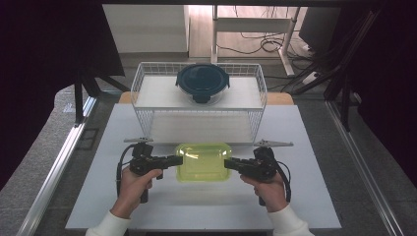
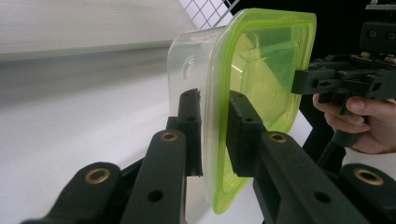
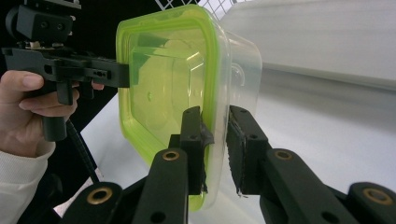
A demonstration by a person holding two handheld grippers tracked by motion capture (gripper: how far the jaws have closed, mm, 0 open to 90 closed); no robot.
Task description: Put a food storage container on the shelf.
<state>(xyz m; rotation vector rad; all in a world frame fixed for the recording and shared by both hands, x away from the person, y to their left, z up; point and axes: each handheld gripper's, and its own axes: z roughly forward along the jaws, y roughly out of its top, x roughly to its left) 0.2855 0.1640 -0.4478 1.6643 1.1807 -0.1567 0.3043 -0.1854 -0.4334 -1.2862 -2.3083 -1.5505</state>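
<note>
Clear plastic tub with a lime-green snap lid, the container (image 1: 203, 161), sits between the two grippers over the near half of the white table (image 1: 98, 196), just in front of the wire basket (image 1: 147, 73). Looks empty, so light; walls are thin and see-through, likely to flex a bit under squeeze, and the glossy plastic will be slippery. Lid rim is the stiffest part and juts out as a lip, so that's the sensible hold. Left gripper (image 1: 178, 161) is clamped on the left edge: in the left gripper view its jaws sit either side of the lid rim, pads tight against it. Right gripper (image 1: 229, 163) does the same on the opposite edge; in the right gripper view the jaws straddle the rim and wall, inner pad pressed on, outer pad close enough that I read it as gripping. Two-point pinch on opposite edges keeps it level, but any uneven pull could pop the lid or let it pivot. Further back, a round dark-blue lidded container (image 1: 202, 82) rests on the basket's upper shelf, well apart.
</note>
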